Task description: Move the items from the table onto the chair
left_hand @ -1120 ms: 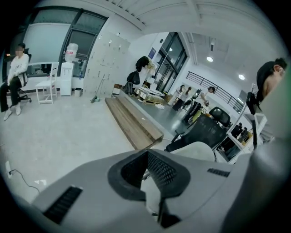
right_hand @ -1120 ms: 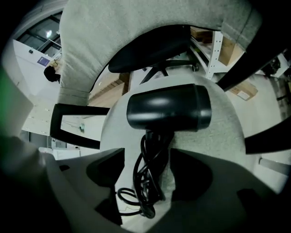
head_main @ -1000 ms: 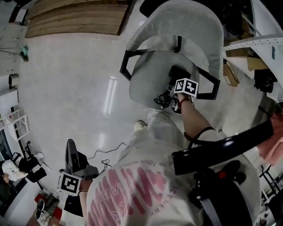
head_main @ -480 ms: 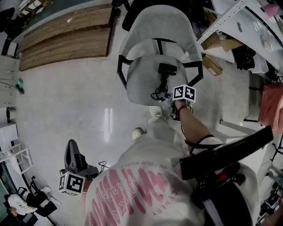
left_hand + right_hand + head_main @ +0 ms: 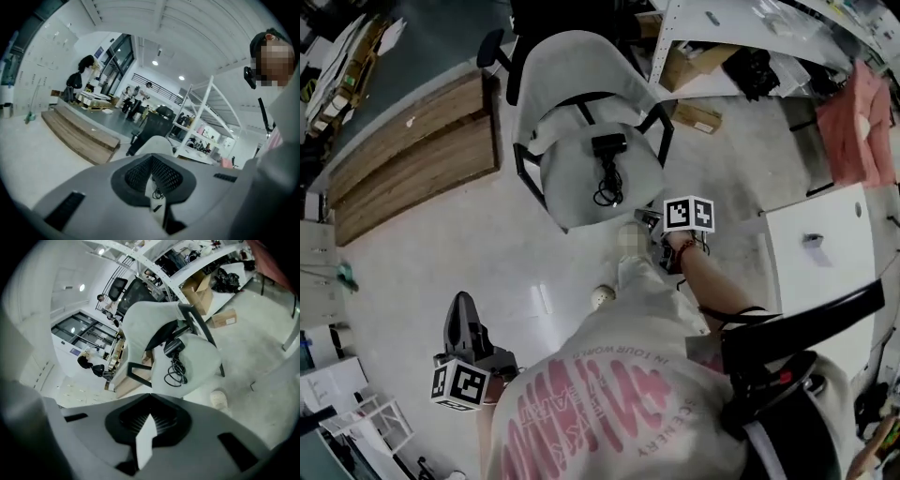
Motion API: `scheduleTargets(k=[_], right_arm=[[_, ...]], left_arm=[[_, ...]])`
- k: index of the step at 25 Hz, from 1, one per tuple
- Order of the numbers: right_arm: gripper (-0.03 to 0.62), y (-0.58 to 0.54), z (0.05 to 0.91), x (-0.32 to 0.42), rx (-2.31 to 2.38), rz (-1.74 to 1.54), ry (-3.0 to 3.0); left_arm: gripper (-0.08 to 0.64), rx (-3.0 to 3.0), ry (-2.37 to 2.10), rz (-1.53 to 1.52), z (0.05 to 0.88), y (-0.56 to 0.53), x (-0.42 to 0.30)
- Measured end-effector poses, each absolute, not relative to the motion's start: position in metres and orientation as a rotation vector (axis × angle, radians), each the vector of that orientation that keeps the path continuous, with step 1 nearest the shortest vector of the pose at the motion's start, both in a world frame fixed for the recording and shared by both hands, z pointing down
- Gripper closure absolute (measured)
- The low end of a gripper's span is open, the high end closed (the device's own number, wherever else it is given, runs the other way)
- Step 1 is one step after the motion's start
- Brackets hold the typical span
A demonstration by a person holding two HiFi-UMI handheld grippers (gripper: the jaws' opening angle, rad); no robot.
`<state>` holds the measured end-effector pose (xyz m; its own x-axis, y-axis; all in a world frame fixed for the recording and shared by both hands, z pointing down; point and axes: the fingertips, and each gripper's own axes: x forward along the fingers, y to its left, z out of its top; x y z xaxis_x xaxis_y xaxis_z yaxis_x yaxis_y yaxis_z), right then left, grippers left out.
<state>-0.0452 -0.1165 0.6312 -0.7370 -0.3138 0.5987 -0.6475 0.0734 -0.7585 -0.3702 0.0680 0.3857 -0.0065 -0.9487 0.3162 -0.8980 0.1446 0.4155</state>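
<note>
As I look down past my shirt (image 5: 609, 394), the wooden platform (image 5: 412, 155) lies at the far left on the pale floor (image 5: 422, 253). My left gripper (image 5: 152, 171) hangs low at my left side, well apart from the chair, its jaws pressed together with nothing between them; its own view looks out over the platform toward the chair's back. Near the middle stands the chair (image 5: 572, 75), grey with black arms. The charger (image 5: 608, 144) lies on its seat, with the black cable (image 5: 605, 192) in a loose coil just on my side of it. One white shoe (image 5: 600, 297) shows on the floor below the seat's front edge. My right gripper (image 5: 149, 420) hangs just right of the seat's front corner, off the chair and apart from the charger. Its jaws have just closed and now meet with nothing pinched between them. In its view the chair sits beyond the jaws with charger and cable on the seat. A cardboard box (image 5: 698, 118) lies on the floor by the shelf (image 5: 722, 19) behind the chair. Farther right stands the white table (image 5: 825, 291), bearing one small dark thing (image 5: 812, 240) that I cannot make out. A pink cloth (image 5: 855, 112) hangs at the far right.
</note>
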Motion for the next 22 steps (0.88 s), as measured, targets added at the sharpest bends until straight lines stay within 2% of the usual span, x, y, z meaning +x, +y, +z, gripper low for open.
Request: scheduleTargets(k=[6, 10, 16, 22], right_arm=[[0.578, -0.088, 0.553, 0.001, 1.054, 1.820, -2.369], [0.578, -0.077, 0.473, 0.061, 1.160, 1.722, -2.654], [0.578, -0.033, 0.397, 0.175, 1.431, 1.465, -2.868], [0.577, 0.053, 0.344, 0.331, 1.870, 1.186, -2.882]], left_arm=[[0.551, 2.044, -1.613, -0.037, 0.382, 0.011, -0.282], [0.551, 2.216, -1.400, 0.025, 0.373, -0.023, -0.201], [0.551, 2.383, -1.082, 0.069, 0.374, -0.048, -0.067], [0.551, 2.538, -0.781, 0.135, 0.362, -0.037, 0.095]])
